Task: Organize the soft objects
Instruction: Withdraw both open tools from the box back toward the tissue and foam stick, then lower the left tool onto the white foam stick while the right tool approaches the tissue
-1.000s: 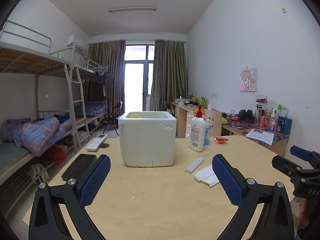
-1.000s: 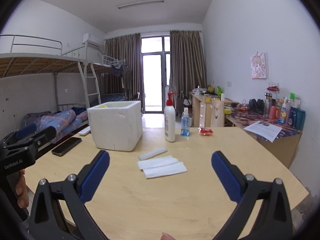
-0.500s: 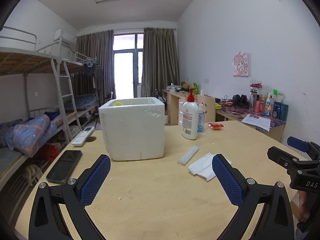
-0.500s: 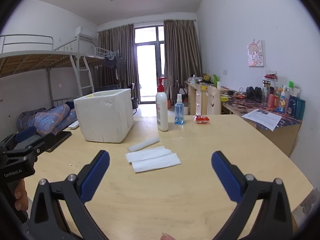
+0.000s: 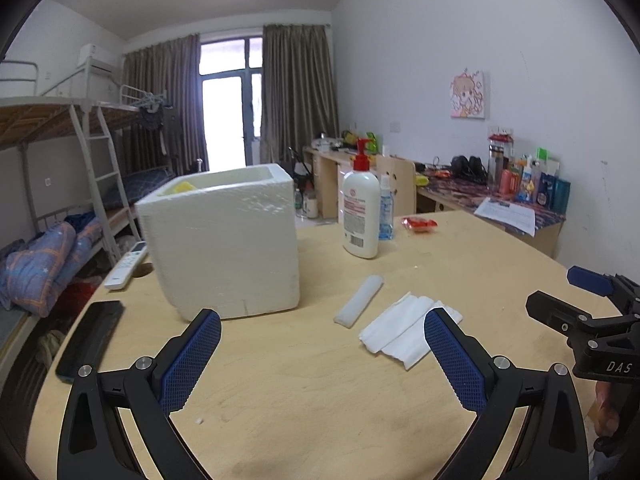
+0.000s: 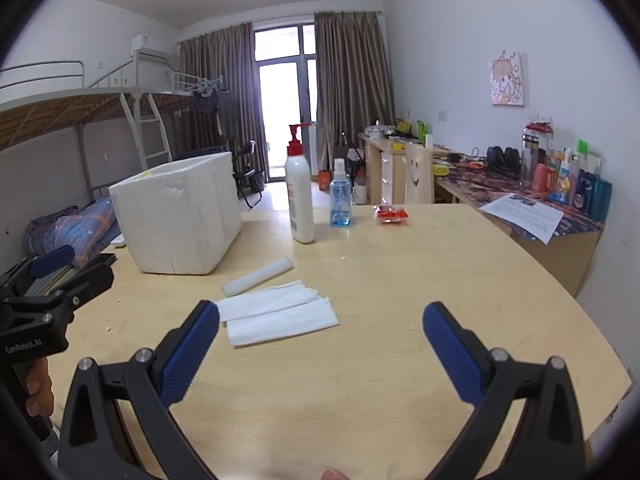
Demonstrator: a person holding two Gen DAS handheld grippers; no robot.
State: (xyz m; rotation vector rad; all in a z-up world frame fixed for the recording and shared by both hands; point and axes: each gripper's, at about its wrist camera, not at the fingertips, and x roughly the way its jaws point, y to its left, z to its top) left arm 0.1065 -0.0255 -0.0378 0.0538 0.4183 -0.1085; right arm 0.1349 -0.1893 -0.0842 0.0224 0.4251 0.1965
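A white foam box [image 5: 224, 240] [image 6: 180, 216] stands on the wooden table [image 5: 320, 392] with something yellow [image 5: 182, 188] inside it. To its right lie a white foam roll [image 5: 359, 300] [image 6: 258, 277] and folded white tissues [image 5: 404, 330] [image 6: 278, 312]. My left gripper [image 5: 322, 354] hovers open over the near table, in front of the box and roll. My right gripper [image 6: 320, 350] is open too, just right of the tissues. Each gripper shows at the edge of the other's view.
A white lotion pump bottle [image 5: 361, 216] [image 6: 301, 196], a blue spray bottle [image 6: 340, 196] and a red packet [image 5: 419, 224] [image 6: 391, 214] stand farther back. A black phone [image 5: 90, 338] and a white remote [image 5: 126, 266] lie at the table's left. Bunk beds left, cluttered desks right.
Both wrist views have swung left to right and dipped lower over the table; the box, roll and tissues now look nearer. Both grippers stay open.
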